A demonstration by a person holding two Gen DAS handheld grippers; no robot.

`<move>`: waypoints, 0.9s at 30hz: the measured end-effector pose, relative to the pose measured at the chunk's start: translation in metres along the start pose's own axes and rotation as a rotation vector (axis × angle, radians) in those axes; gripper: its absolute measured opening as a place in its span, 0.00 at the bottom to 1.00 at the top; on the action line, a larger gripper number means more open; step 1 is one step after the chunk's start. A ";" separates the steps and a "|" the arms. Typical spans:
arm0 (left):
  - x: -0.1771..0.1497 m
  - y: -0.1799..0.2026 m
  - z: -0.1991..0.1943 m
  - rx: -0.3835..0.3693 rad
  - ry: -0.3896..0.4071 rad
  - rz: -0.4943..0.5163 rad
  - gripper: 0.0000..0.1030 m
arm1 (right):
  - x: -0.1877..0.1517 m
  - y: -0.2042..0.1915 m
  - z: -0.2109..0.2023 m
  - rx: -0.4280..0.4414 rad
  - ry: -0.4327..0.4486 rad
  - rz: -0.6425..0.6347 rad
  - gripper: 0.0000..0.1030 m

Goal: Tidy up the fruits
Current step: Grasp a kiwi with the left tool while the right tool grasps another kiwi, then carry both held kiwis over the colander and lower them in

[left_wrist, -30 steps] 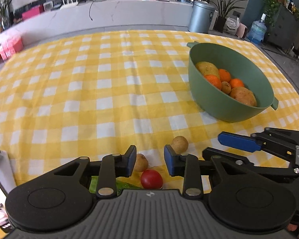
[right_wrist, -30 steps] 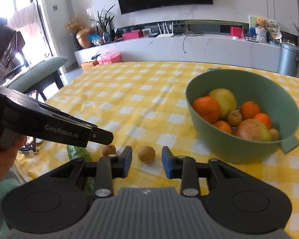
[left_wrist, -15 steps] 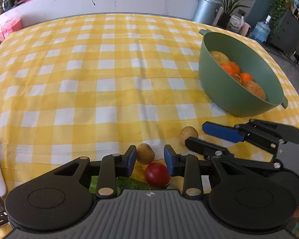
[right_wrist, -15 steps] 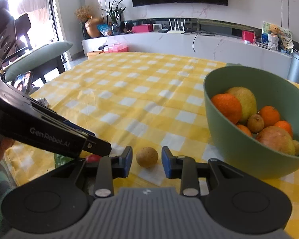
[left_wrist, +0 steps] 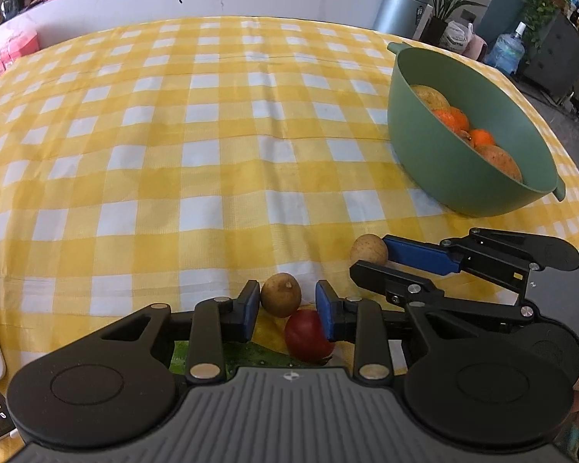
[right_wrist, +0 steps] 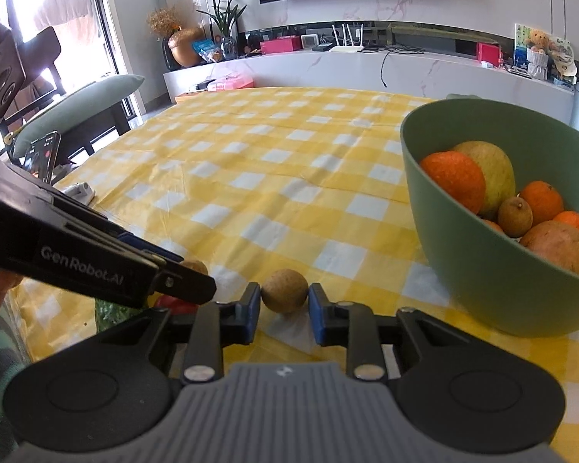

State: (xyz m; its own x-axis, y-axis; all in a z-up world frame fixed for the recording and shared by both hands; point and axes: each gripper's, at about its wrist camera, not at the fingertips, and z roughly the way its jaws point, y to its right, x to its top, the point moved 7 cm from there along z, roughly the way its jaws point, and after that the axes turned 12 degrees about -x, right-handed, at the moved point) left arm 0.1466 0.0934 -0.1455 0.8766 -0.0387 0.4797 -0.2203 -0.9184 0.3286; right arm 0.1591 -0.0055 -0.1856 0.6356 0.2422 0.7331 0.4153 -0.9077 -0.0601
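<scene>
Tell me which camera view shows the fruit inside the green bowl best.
The right wrist view: it looks over the green bowl's near rim, showing oranges, a yellow-green fruit and small brown ones. The left wrist view sees the bowl side-on, so its wall hides most of the fruit.

Your right gripper has dropped in on the brown fruit. A second ago that fruit sat ahead of the open tips; now it is right between the pads, the jaws have narrowed onto it and both pads touch it. In the left view the blue pad that hung clear at lower right now rests against that fruit.

Your left gripper has tipped down. The other fruit, half hidden by the left finger before, now stands between the tips. The jaws are closing on it, with a gap still showing on the right side. The tomato has slid from centre bottom to the right pad.
</scene>
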 end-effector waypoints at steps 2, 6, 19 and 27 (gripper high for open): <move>0.000 -0.002 0.001 0.000 0.000 -0.008 0.30 | 0.000 0.000 -0.001 0.003 0.000 0.003 0.22; 0.001 -0.004 0.002 0.002 0.000 -0.020 0.25 | -0.001 0.002 -0.002 0.003 0.003 0.005 0.22; 0.017 0.014 -0.017 0.028 0.112 0.033 0.25 | 0.008 0.012 -0.030 -0.030 0.082 0.032 0.22; 0.047 0.057 -0.044 -0.022 0.256 0.089 0.25 | 0.024 0.039 -0.073 -0.135 0.195 0.055 0.22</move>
State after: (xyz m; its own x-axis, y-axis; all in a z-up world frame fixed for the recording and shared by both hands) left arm 0.1565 0.0567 -0.0683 0.7171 -0.0157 0.6968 -0.3033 -0.9071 0.2917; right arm 0.1432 -0.0599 -0.1213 0.5119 0.1324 0.8488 0.2845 -0.9584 -0.0221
